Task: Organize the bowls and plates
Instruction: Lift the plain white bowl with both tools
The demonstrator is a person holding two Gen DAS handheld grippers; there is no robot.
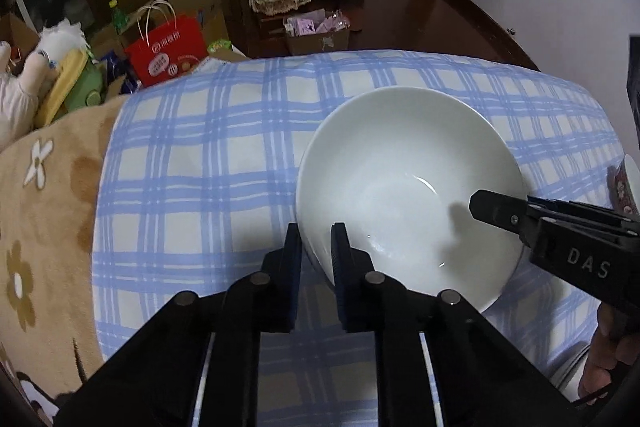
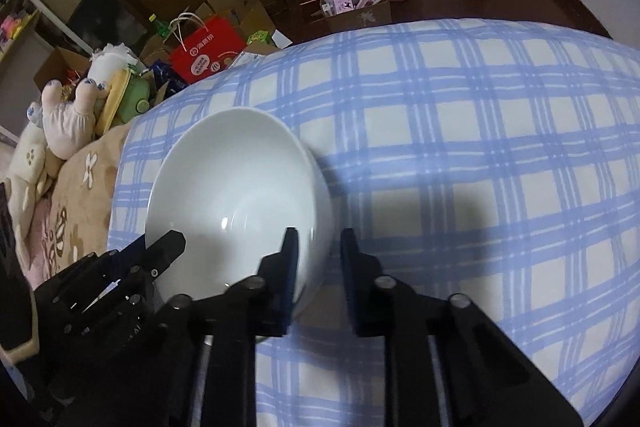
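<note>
A white bowl [image 1: 404, 187] sits upright on the blue plaid cloth [image 1: 200, 155]; it also shows in the right wrist view [image 2: 236, 195]. My left gripper [image 1: 316, 239] straddles the bowl's near-left rim, one finger outside and one inside, closed on it. My right gripper [image 2: 318, 247] straddles the bowl's right rim the same way, with a small gap at the outer finger. The right gripper's finger shows in the left wrist view [image 1: 496, 207] over the bowl's right rim. The left gripper shows in the right wrist view [image 2: 164, 251] at the bowl's left rim.
A patterned small bowl [image 1: 624, 187] peeks in at the right edge. A beige flowered blanket [image 1: 44, 211] lies left of the cloth. Beyond are a red paper bag [image 1: 168, 51], plush toys [image 2: 68, 119], boxes and a dark wooden floor [image 1: 432, 23].
</note>
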